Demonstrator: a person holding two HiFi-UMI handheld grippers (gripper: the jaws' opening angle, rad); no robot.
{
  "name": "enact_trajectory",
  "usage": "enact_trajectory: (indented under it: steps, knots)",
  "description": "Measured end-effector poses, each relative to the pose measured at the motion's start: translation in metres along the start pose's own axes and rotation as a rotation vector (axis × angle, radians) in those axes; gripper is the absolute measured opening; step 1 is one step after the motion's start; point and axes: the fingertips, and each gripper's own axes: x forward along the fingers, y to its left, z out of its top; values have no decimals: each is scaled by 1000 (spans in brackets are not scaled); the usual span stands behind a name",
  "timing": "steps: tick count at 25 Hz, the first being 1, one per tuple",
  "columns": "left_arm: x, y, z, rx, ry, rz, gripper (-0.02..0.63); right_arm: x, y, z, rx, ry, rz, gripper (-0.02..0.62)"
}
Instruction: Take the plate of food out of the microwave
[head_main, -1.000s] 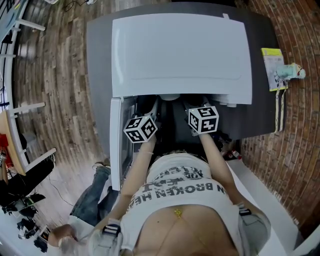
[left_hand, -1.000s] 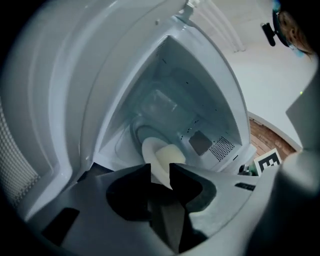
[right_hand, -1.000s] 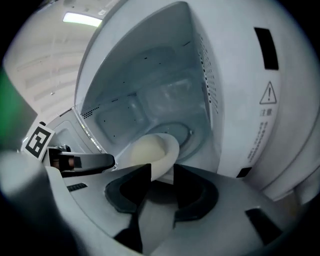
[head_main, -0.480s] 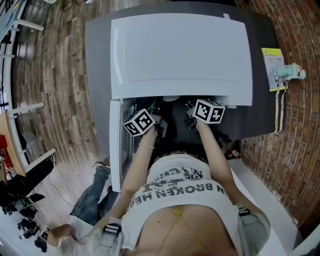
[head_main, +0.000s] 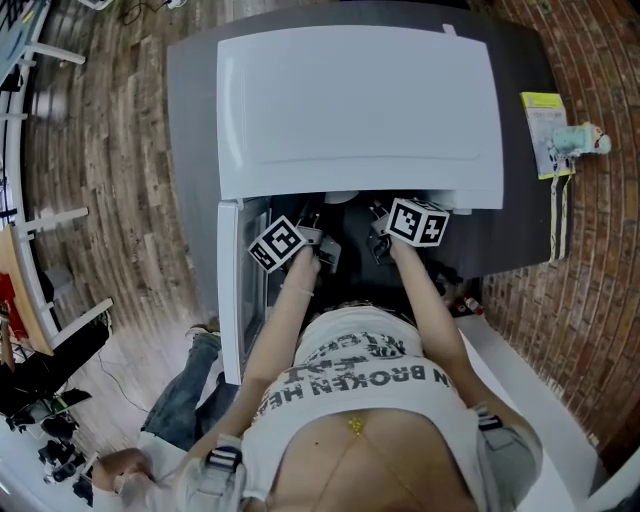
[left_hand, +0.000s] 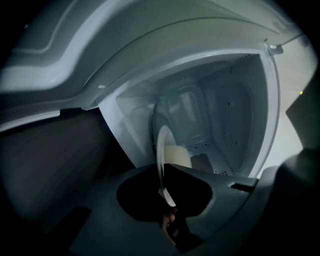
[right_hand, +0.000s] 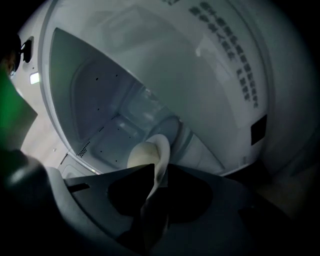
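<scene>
A white microwave (head_main: 360, 100) stands on a dark counter with its door (head_main: 232, 290) swung open to the left. Inside it a white plate (left_hand: 162, 150) carries a pale round bun (left_hand: 177, 156). My left gripper (head_main: 320, 246) reaches into the cavity. Its jaws have just been closing, and the left gripper (left_hand: 165, 189) now pinches the plate's near rim. My right gripper (head_main: 381, 238) reaches in beside it, its jaws also just closing. The right gripper (right_hand: 152, 186) grips the plate (right_hand: 161, 152) at its rim, with the bun (right_hand: 142, 154) just beyond. From the head view the microwave's top hides the plate.
The dark counter (head_main: 525, 230) extends right of the microwave, with a yellow-green packet (head_main: 548, 135) at its right edge. A brick wall (head_main: 590, 300) lies to the right and wooden floor (head_main: 110, 150) to the left. The cavity walls (left_hand: 235, 115) close in around both grippers.
Both grippers have rolled about their own axes and pushed a little further into the microwave opening. Their marker cubes now show different faces.
</scene>
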Motion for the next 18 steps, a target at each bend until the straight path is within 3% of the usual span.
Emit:
enact_trajectory:
  steps: [5,9,15,18]
  knots:
    - [-3,0,-7,-5,13,-5,20,-11,-5,-10,51,-17,11,116]
    - [-7,1,-11,-56,3,-1,18,-15,-8,-17,104,-9,29,138]
    - [-15,5,-20,-93,9,5,17,-6,2,-26,183,19,167,143]
    - [-19,7,-22,-107,-5,9,17,-5,0,-28,194,23,156,78]
